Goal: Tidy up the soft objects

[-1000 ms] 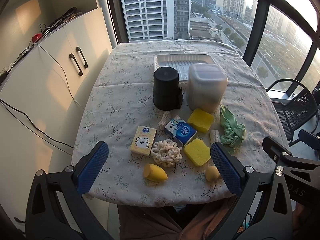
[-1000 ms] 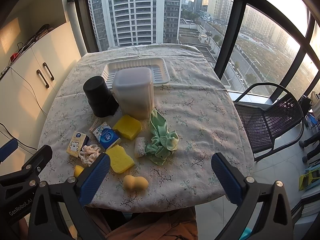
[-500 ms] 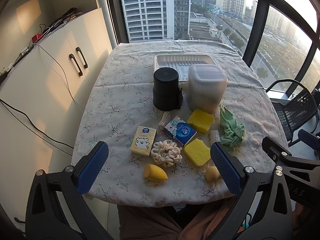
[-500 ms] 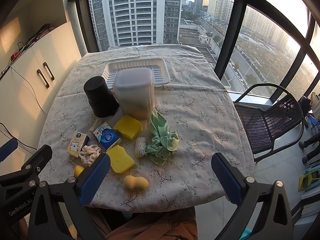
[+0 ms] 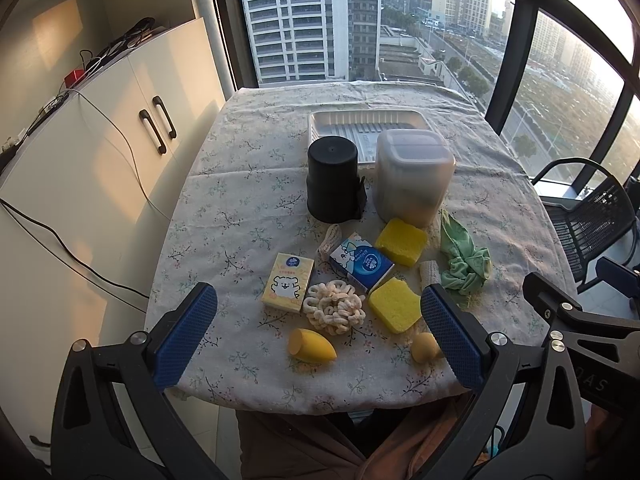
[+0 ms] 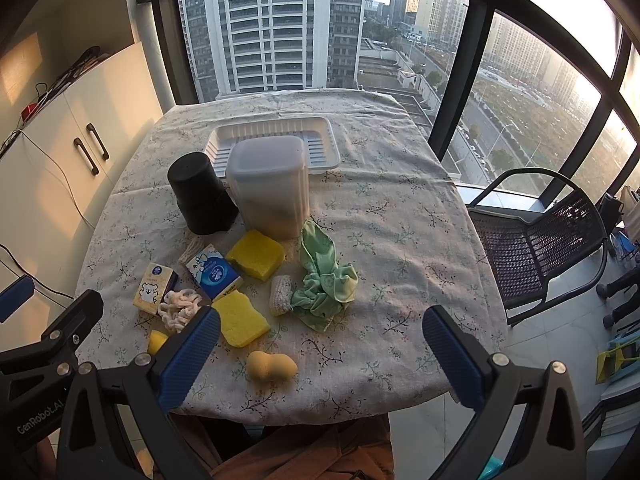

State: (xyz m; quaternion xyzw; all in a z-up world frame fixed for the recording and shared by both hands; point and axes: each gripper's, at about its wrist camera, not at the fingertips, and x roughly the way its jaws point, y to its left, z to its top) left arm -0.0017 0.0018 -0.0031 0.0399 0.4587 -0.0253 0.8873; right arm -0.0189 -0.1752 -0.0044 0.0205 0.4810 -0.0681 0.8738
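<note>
Soft things lie near the table's front edge: two yellow sponges (image 5: 401, 241) (image 5: 393, 305), a cream knitted scrubber (image 5: 334, 313), a crumpled green cloth (image 5: 466, 263), a yellow teardrop puff (image 5: 311, 346) and a peanut-shaped puff (image 6: 271, 365). Two tissue packs, yellow (image 5: 287, 282) and blue (image 5: 361, 268), sit among them. My left gripper (image 5: 316, 338) hangs open above the front edge, holding nothing. My right gripper (image 6: 320, 354) is open too, over the peanut puff, empty.
A black cup (image 5: 333, 179) stands upside down beside a frosted lidded container (image 5: 414, 176), with a white tray (image 5: 326, 124) behind them. A white cabinet (image 5: 100, 152) flanks the table's left, a black mesh chair (image 6: 544, 236) its right. A person's lap is below the front edge.
</note>
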